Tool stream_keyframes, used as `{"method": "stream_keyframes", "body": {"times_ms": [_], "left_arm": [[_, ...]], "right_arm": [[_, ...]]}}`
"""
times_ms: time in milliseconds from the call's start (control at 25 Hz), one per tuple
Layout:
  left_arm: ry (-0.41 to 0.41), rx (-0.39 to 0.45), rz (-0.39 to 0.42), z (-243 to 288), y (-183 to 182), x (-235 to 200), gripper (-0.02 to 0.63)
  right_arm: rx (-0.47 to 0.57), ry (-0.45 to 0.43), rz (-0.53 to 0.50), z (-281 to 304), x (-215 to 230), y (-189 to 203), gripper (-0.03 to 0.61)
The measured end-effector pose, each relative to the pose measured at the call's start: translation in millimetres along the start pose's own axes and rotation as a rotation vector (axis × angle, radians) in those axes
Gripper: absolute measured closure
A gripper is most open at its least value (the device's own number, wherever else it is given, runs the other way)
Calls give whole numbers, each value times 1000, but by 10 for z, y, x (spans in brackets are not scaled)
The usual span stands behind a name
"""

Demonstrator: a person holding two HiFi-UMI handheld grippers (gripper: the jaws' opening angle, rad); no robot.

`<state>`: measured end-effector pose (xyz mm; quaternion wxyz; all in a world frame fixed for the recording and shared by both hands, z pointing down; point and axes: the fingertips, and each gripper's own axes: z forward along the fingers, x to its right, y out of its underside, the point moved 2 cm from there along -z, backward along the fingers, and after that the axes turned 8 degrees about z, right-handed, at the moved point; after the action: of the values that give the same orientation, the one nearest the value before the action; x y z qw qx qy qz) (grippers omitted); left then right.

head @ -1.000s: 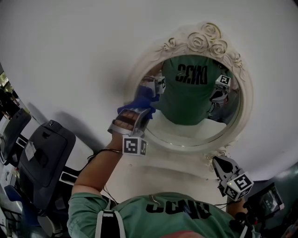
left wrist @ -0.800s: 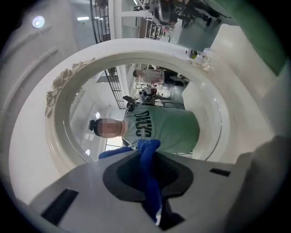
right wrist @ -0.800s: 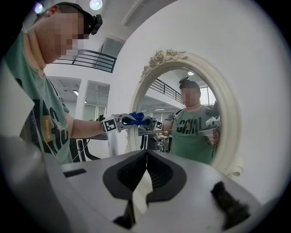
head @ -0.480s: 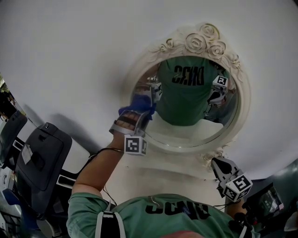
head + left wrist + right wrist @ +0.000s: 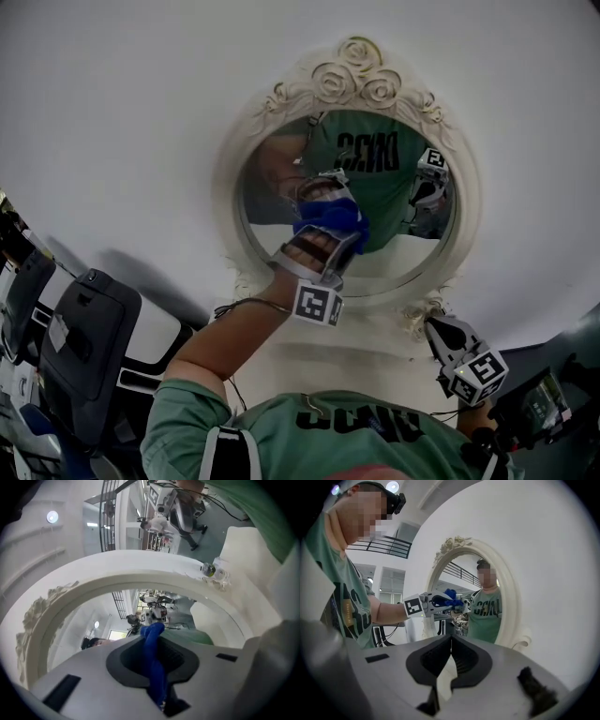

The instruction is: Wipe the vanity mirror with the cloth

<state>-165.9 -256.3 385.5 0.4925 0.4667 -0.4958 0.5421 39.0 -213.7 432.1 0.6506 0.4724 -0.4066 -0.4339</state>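
Cloth (image 5: 330,217) in left tool (image 5: 326,236) touches mirror (image 5: 272,187) inside rose-carved frame (image 5: 356,81), right tool (image 5: 439,328) below.

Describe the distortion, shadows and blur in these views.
Head view: fisheye curves the wall, soft shadow lower left of the mirror. Left gripper view: dark vignetted corners, cloth sharp. Right gripper view: mosaic patches, dark rim.

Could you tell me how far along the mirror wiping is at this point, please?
Done: the left gripper is shut on the blue cloth. In hand: the cloth sits against the middle of the mirror, apparently wiping. Left: I cannot tell wiped glass from unwiped, so how much remains is unclear. The right gripper is shut, empty, below the mirror.
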Motion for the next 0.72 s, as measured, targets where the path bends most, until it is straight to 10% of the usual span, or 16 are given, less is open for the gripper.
{"method": "stream_keyframes", "body": {"times_ms": [400, 720], "left_arm": [[38, 279, 110, 810, -1593, -119, 554], [41, 292, 86, 713, -1612, -156, 554]], "right_arm": [[67, 83, 68, -397, 383, 175, 566], [83, 80, 80, -480, 404, 174, 566]]}}
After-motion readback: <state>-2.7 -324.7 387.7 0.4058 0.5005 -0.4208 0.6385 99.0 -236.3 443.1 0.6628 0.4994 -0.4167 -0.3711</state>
